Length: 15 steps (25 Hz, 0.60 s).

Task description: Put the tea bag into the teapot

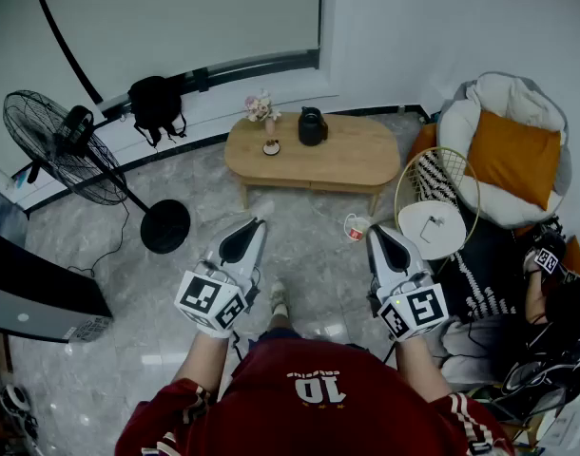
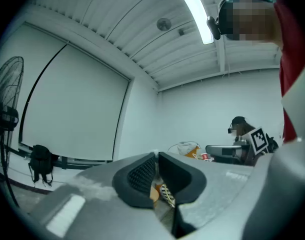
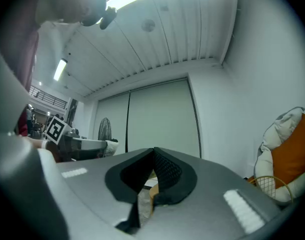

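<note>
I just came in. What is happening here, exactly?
A person in a red shirt holds a left hand-held gripper and a right hand-held gripper, both empty, facing a low wooden table. The right jaws are shut, the left barely apart. The black teapot stands on that table, well ahead, untouched. I cannot make out a tea bag.

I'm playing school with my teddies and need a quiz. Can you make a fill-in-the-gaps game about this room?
1. The small black teapot stands on the oval wooden ____.
2. In the head view, the black standing fan is at the picture's ____ side.
3. The cushion on the white beanbag chair is coloured ____.

Missing words: table; left; orange.
</note>
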Each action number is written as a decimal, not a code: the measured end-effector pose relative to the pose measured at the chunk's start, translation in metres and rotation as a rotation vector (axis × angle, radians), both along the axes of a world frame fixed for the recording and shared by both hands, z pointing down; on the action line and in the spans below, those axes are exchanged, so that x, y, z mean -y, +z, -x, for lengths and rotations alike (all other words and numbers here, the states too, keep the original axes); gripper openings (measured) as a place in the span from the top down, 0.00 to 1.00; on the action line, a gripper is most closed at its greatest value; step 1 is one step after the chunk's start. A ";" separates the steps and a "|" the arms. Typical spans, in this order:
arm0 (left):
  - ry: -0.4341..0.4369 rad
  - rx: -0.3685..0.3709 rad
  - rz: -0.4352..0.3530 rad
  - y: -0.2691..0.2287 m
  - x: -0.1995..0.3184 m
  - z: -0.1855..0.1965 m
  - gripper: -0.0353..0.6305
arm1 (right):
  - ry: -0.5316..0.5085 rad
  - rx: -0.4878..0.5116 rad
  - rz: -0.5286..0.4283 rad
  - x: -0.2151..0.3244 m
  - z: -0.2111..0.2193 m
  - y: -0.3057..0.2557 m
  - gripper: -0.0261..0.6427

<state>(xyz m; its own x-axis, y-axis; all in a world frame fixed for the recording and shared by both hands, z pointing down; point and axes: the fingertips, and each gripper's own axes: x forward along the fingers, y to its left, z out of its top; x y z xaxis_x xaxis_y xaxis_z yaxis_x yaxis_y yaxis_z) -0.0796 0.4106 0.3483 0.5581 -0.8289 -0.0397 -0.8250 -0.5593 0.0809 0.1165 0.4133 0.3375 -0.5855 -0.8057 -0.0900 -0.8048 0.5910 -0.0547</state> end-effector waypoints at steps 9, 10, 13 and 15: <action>-0.006 -0.001 -0.004 -0.004 0.001 -0.009 0.91 | -0.002 0.004 0.006 0.002 -0.009 0.002 0.97; -0.006 -0.001 -0.005 -0.005 0.000 -0.008 0.91 | -0.004 0.002 0.005 0.001 -0.007 0.001 0.97; -0.007 -0.001 -0.010 -0.006 -0.003 -0.007 0.91 | -0.007 -0.004 0.000 -0.003 -0.004 0.001 0.97; -0.007 -0.002 -0.013 -0.007 -0.003 -0.007 0.91 | -0.009 -0.006 -0.004 -0.004 -0.003 0.001 0.97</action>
